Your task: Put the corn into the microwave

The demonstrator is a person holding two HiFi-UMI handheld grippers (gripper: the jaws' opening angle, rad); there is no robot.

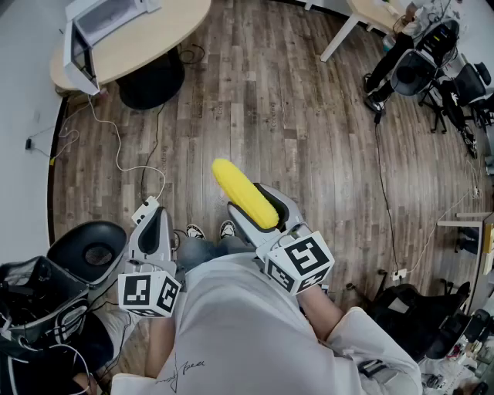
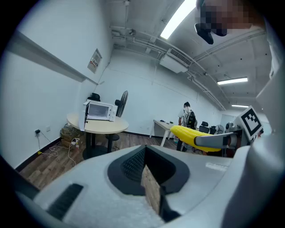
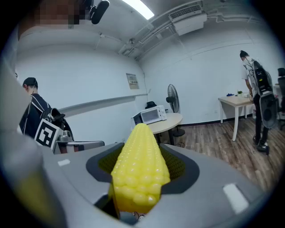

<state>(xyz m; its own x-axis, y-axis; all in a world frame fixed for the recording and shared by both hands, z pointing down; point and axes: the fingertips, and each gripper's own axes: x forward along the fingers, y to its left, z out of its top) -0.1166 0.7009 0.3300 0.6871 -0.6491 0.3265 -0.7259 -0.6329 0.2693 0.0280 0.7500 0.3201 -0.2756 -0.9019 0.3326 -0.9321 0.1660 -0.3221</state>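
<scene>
A yellow corn cob [image 1: 243, 193] sticks forward out of my right gripper [image 1: 248, 199], which is shut on its lower half. In the right gripper view the corn [image 3: 139, 173] fills the space between the jaws and points toward the white microwave [image 3: 151, 115] on a round table [image 3: 171, 121]. In the head view the microwave [image 1: 104, 19] is far off at the top left, its door swung open. My left gripper [image 1: 154, 220] hangs beside my left leg, shut, with nothing in it. From the left gripper view I see the microwave [image 2: 100, 110] and the corn [image 2: 191, 136].
A white cable and power strip [image 1: 145, 210] trail over the wood floor toward the round table [image 1: 166, 35]. A black stool [image 1: 93, 251] stands at the lower left. Office chairs [image 1: 417, 69] and a white desk [image 1: 363, 15] are at the top right, with a person [image 3: 254, 89] beside it.
</scene>
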